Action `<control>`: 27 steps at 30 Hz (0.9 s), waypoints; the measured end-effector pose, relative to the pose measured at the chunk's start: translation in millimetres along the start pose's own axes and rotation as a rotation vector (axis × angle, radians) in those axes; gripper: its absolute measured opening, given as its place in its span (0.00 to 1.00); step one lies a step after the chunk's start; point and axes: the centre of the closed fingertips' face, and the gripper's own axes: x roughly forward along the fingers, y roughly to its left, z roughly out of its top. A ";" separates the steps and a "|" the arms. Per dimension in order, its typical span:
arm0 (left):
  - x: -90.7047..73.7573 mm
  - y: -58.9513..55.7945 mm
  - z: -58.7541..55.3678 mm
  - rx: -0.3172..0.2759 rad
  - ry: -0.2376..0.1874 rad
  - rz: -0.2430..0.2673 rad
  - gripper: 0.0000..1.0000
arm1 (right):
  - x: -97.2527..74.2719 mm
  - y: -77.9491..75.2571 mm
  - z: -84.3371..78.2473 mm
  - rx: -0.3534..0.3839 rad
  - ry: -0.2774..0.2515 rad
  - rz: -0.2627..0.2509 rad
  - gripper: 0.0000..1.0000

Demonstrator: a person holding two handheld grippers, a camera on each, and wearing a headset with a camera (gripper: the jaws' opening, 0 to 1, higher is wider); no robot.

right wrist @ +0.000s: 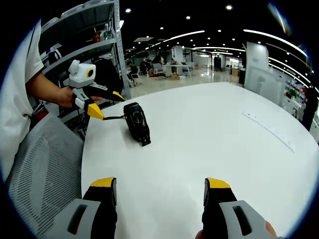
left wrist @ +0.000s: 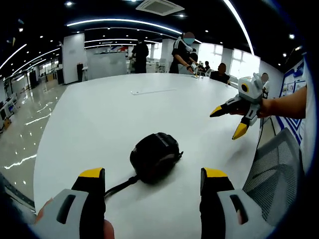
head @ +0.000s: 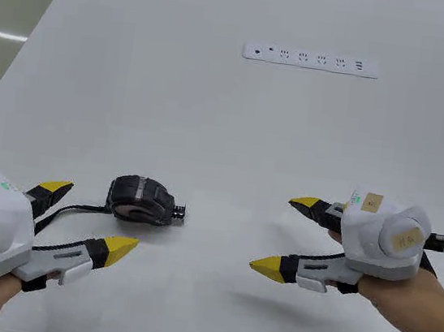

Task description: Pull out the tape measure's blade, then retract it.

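Tape measure: black, rubber-clad case (head: 141, 199) resting on the white bench (head: 212, 116), just ahead of the left tongs (head: 92, 216) and well apart from the right tongs (head: 283, 233), off to their left.
Left tongs: jaws spread apart, empty, not touching the case.
Right tongs: jaws spread apart, empty, over bare bench.
Blade: looks fully wound in. Its end hook (head: 180, 210) pokes out on the side facing the right tongs.
Handling: probably compact, rigid and fairly heavy. The rubber skin should grip well, and the thin blade is likely springy and may snap back.
Hold: left tongs across the case body to anchor it, right tongs pinching the end hook.
Cord: a black cord (head: 77, 209) trails toward the left tongs and is best kept out of the jaws.
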 end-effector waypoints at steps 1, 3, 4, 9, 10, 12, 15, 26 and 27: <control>-1.2 0.7 -1.2 0.007 0.006 0.001 0.75 | -3.0 -0.2 -0.7 0.004 -0.001 -0.004 0.70; -4.1 -0.2 -0.3 0.005 0.000 -0.013 0.76 | -8.1 -0.3 -2.2 0.007 0.000 -0.013 0.70; -5.1 0.6 -0.6 0.006 0.001 -0.012 0.77 | -10.1 -0.4 -2.6 0.010 -0.003 -0.018 0.71; -8.2 -1.5 -2.1 0.016 0.001 -0.040 0.79 | -19.2 1.2 -10.3 0.031 -0.003 -0.033 0.74; -8.8 -1.9 -2.2 0.017 0.001 -0.045 0.80 | -20.8 1.4 -11.8 0.031 -0.001 -0.037 0.75; -10.6 -3.5 -3.1 0.018 0.003 -0.058 0.80 | -24.8 2.9 -14.6 0.037 0.002 -0.039 0.75; -13.3 -5.1 -5.8 0.020 0.011 -0.076 0.80 | -31.0 2.9 -18.7 0.042 0.005 -0.048 0.77; -24.2 -1.5 -12.6 0.045 0.045 -0.090 0.81 | -51.3 0.4 -34.3 0.063 0.021 -0.077 0.82; -25.3 -0.9 -12.6 0.048 0.046 -0.089 0.81 | -53.0 -0.4 -35.7 0.064 0.023 -0.081 0.82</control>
